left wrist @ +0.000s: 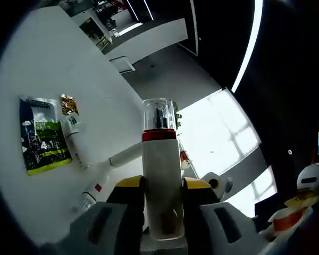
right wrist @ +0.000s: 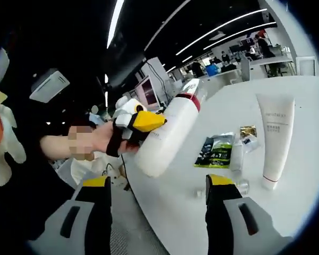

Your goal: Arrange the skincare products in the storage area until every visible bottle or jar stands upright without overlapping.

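Note:
My left gripper [left wrist: 162,183] is shut on a white bottle [left wrist: 160,159] with a red band and a clear cap, held in the air off the table's edge. The right gripper view shows that bottle [right wrist: 167,135] tilted in the left gripper [right wrist: 141,123], held by a person's hand [right wrist: 95,139]. My right gripper [right wrist: 159,183] is open with nothing between its jaws, below the bottle. A large white tube [right wrist: 276,138] lies flat on the white table [right wrist: 308,180]. Beside it lie a small white tube [right wrist: 236,154] and a small clear-capped bottle [right wrist: 240,187].
A green sachet [left wrist: 42,135] and a gold sachet [left wrist: 69,104] lie on the table [left wrist: 53,58] next to two small tubes [left wrist: 74,141] [left wrist: 126,154]. The table's edge runs just under both grippers. A plush toy [right wrist: 0,133] hangs at the left.

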`<state>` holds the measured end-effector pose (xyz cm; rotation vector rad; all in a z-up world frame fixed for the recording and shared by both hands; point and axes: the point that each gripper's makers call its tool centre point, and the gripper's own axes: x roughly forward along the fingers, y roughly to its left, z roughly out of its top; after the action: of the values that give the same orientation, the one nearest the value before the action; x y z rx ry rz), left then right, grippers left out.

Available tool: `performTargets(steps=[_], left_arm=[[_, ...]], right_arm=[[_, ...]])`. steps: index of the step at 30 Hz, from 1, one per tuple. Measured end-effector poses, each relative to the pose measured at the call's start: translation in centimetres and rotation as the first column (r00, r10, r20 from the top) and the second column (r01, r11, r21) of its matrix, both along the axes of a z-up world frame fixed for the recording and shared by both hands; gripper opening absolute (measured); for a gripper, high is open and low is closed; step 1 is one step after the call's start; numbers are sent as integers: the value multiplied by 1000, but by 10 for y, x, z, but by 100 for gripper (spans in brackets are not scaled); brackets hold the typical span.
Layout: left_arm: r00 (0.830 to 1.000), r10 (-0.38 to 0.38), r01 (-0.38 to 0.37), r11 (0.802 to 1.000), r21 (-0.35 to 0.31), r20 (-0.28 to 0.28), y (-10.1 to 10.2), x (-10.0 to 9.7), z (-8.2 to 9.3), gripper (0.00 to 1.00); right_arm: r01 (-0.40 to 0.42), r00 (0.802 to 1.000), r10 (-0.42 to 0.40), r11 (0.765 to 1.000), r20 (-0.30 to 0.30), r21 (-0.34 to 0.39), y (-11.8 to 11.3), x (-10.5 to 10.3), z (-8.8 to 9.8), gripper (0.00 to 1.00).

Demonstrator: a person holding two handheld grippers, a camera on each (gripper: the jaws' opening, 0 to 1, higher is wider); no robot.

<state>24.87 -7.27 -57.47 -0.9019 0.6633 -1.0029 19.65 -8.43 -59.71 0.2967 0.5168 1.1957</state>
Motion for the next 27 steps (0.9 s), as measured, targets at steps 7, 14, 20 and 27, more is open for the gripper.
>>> performTargets(steps=[7,14,20,27], left_arm=[[997,-49,53,996,-67,64,-12,-15,26,24],[989,-81,96,988,-117,121,-22,-25,49,23],[984,-101,123,981,-150,149,-29,-31,64,23],[975,-117,147,977,-155,187,-31,-36,74,23]], right_arm=[[-19,994,40,979,-102,203,8,7,34,56],[-61,988,94,966,-122,249,14,2,48,49],[-121,983,155,949,-98,292,19,-6,66,40],[-135,986,159,943,-55,304,16,-11,77,35]])
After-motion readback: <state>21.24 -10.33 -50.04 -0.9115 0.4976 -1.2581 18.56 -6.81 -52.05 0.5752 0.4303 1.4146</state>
